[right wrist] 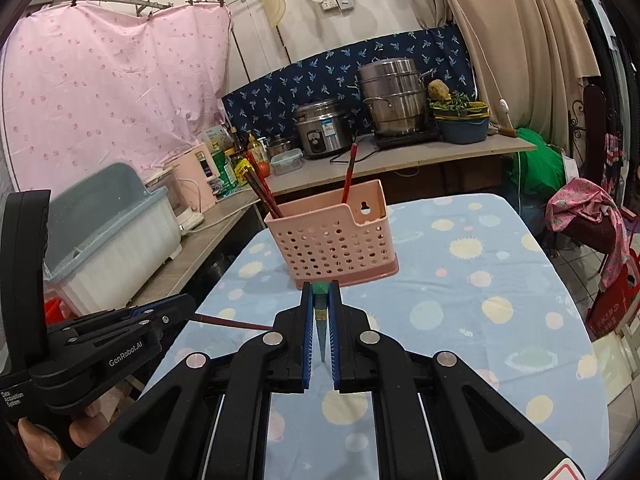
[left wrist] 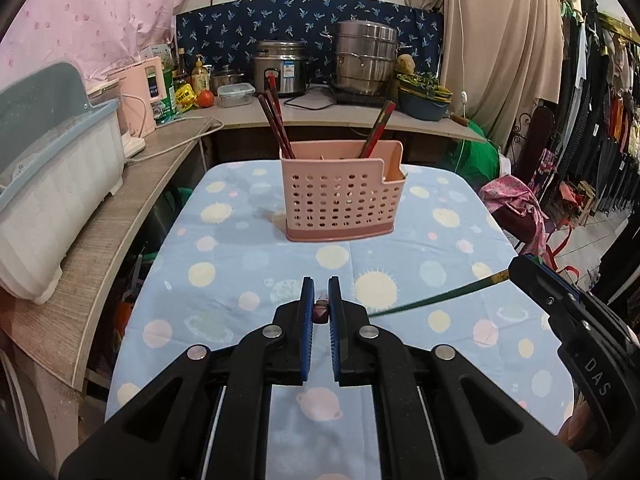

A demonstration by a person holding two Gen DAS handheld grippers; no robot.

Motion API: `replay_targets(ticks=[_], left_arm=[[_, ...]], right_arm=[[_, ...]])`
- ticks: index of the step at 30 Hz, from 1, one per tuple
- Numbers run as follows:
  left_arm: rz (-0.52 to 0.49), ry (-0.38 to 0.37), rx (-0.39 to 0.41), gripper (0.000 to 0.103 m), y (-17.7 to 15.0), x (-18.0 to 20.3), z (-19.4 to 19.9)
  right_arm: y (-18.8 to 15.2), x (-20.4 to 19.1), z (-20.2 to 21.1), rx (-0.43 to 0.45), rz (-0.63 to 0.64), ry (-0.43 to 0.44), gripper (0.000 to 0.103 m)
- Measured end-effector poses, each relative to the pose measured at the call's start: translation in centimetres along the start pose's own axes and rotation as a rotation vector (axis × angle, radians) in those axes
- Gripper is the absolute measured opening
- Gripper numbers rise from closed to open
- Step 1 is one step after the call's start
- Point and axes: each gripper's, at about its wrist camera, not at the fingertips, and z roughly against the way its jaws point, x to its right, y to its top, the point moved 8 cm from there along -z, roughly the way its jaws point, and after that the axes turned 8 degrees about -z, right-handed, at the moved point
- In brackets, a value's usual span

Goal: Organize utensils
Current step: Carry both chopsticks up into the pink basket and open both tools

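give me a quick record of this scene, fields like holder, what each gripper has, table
holder: pink perforated holder upright on the table, dark red chopsticks leaning in it
left gripper: shut on a dark red chopstick
right gripper: shut on a green chopstick
table: blue planet-print cloth
behind: counter with rice cooker and steel steamer pot
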Motion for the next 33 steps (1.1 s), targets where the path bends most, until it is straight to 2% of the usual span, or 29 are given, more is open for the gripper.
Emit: replay_targets(ticks=[7,14,23,29,33], left_arm=[[-0.002,0.003,0.049,0.007,4.7,-1.2,-0.4],[0.009,-0.008,0.112,0.007,9.8,-2.6,0.0],[0.057,0.034,0.305,0.007,18.6,-4.5,1.5],[0.082,0.039,0.403,0.007,22.7,-5.5,0.3],[0.068,0.039,0.411,0.007,23.8,-5.5,-1.7]], right_arm=[[5.2,-0.8,-1.5,0.056,-0.002,0.020,0.007],[11.2,-1.4,-2.2,0.159,-0.035,0.062,0.007],[19.1,-2.4,-4.2,0.312,-0.060,0.091,0.007],[21.8,-2.8,-7.2,0.342,-0.073,0.101,0.007],[21.9,-2.5,-9.9,0.318,-0.081,0.090,0.007]])
